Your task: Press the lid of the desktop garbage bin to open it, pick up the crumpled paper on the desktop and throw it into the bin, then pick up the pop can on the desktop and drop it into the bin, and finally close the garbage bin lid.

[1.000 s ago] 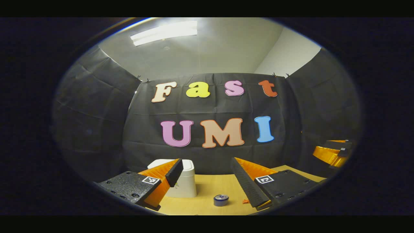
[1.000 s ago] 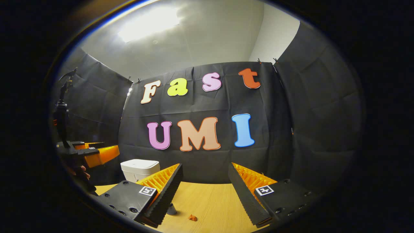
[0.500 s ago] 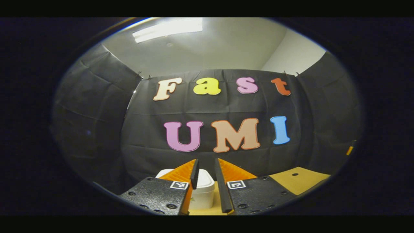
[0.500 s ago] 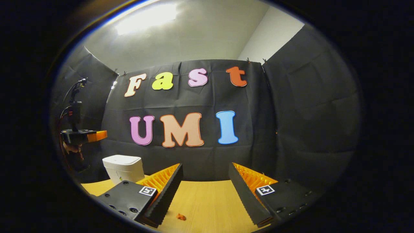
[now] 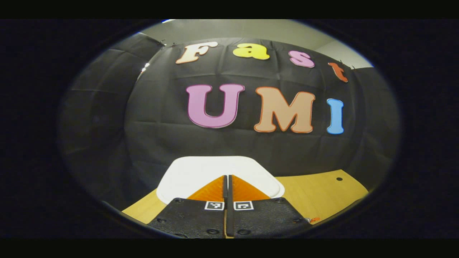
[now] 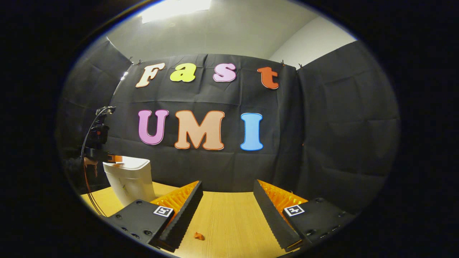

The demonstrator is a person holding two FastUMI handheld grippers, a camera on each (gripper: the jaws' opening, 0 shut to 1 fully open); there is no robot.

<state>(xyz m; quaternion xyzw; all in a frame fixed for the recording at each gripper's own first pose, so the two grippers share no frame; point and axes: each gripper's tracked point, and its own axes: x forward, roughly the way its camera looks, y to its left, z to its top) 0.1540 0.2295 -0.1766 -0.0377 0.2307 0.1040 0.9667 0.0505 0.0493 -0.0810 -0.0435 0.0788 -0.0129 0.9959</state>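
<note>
Fingers, left gripper view: my left gripper (image 5: 227, 177) is clenched, fingers pressed flat together with nothing between them, tips over the white lid (image 5: 200, 173) of the bin.
Bin, left gripper view: just ahead of me, lid down, on the wooden desktop (image 5: 319, 190) by the far wall.
Fingers, right gripper view: my right gripper (image 6: 227, 188) is released, fingers spread wide above the desktop (image 6: 229, 218), grasping nothing.
Bin, right gripper view: the bin (image 6: 129, 179) stands far left, my left gripper (image 6: 105, 157) at its top edge.
Scrap, right gripper view: a small orange scrap (image 6: 198, 235) lies near my left-hand finger.
</note>
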